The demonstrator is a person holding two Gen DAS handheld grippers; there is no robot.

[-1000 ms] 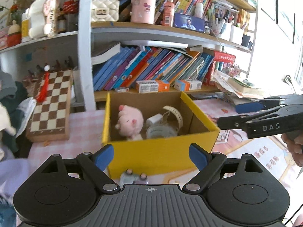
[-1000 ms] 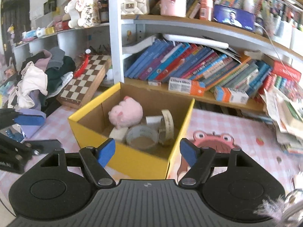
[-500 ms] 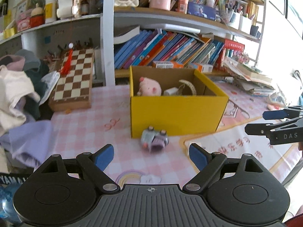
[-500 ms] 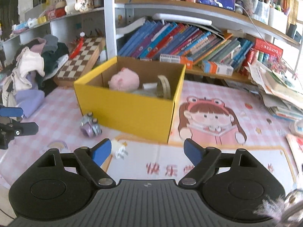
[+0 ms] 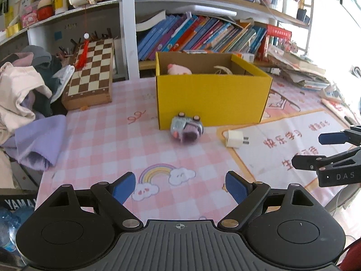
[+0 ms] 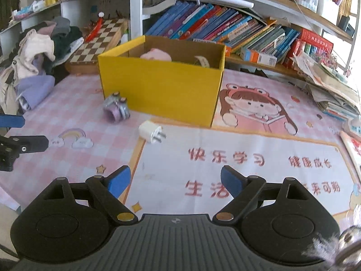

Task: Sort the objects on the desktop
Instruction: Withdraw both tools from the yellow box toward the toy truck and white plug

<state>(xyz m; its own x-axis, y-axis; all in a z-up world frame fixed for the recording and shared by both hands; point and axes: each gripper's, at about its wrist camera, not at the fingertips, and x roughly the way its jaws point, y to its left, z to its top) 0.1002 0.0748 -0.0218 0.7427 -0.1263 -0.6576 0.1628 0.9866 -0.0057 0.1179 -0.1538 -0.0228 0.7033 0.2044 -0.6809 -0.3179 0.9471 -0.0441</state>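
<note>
The left tool (image 5: 180, 186) and the right tool (image 6: 175, 180) both stand wide open with nothing between their blue pads; the right one's jaws have just been opening. Each hangs above the counter (image 5: 101, 149), pointing down at a slant toward the yellow box (image 5: 212, 99).

The box is open-topped and holds a pink plush toy (image 5: 178, 69) and a roll of tape (image 6: 202, 62), only their tops showing over the rim. Just in front of its near left corner lies a small grey-and-purple toy (image 5: 186, 127), and a little to the right a white plug adapter (image 6: 151, 132), both loose on the pink checked cloth.

Behind stand a leaning chessboard (image 5: 92, 67), shelves of slanted books (image 5: 203, 36), and a heap of clothes (image 5: 24, 90) at the left edge. The cloth between the tools and the box lies free.
</note>
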